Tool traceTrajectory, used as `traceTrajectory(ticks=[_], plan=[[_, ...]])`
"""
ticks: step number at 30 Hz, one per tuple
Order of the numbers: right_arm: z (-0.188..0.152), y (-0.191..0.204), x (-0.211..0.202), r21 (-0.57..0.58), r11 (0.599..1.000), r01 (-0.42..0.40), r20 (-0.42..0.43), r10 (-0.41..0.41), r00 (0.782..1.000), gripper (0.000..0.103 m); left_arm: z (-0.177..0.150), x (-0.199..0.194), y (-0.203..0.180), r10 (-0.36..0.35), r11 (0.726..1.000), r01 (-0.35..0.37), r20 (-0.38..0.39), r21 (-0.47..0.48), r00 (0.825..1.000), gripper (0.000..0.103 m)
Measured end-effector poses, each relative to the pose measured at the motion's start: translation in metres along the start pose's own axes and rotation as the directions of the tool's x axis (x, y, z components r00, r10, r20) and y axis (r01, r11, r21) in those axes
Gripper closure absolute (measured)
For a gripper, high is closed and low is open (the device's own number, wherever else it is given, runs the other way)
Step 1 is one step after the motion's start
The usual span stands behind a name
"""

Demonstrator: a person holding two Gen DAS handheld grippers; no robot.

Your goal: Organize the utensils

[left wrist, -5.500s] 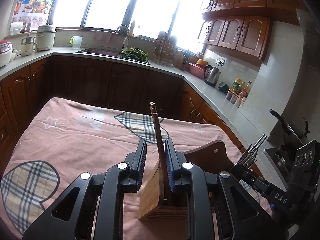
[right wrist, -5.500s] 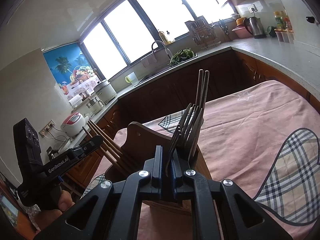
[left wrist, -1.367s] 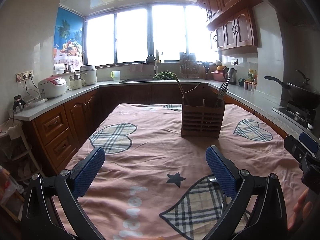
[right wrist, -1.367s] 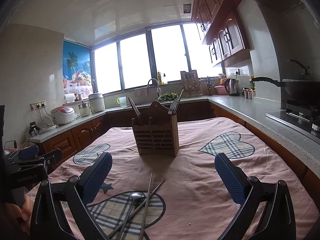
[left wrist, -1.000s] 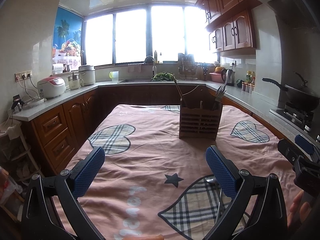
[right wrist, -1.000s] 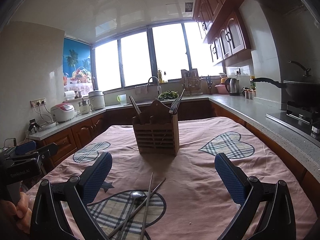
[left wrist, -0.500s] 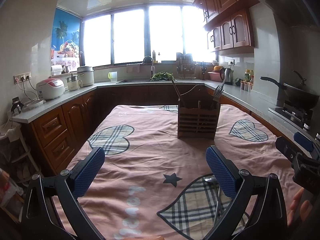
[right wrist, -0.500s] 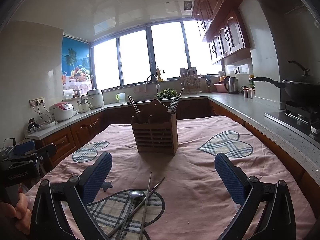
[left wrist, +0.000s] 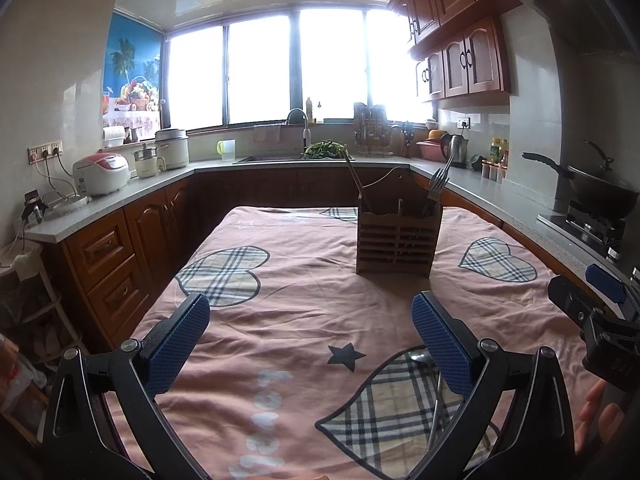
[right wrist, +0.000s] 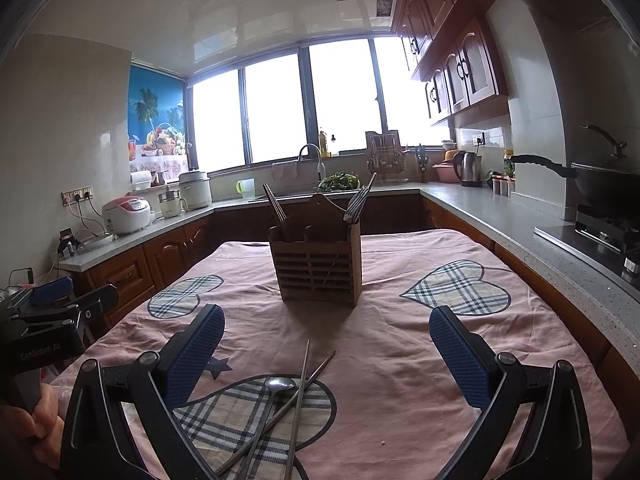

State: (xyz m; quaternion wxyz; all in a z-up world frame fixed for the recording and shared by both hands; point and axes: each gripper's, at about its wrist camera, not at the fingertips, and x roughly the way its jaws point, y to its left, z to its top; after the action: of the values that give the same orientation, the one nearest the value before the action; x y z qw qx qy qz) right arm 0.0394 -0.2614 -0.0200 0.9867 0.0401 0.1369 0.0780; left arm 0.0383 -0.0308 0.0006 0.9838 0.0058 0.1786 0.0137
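Both grippers I am steering hang wide apart and hold nothing: the left gripper and the right gripper sit low over a pink tablecloth with plaid hearts. Just ahead of the right one lie a spoon and two metal chopsticks, crossing each other. Farther off stands a wooden utensil holder, with wooden chopsticks on its left side and forks on its right.

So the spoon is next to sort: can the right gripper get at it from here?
Probably yes: the right gripper is open and empty, the spoon lies uncovered on the tablecloth below it, though metal chopsticks lie close alongside.
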Motion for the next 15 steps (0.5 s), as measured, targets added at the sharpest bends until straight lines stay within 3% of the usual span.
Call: traceTrajectory(ticks=[15], plan=[[0.0037, 0.0069, -0.0027, -0.015, 1.0, -0.014, 0.006, 0.014, 1.0, 0.0, 0.0, 0.0016, 0.0008, -0.001, 1.0, 0.001, -0.004, 0.001, 1.0, 0.0]])
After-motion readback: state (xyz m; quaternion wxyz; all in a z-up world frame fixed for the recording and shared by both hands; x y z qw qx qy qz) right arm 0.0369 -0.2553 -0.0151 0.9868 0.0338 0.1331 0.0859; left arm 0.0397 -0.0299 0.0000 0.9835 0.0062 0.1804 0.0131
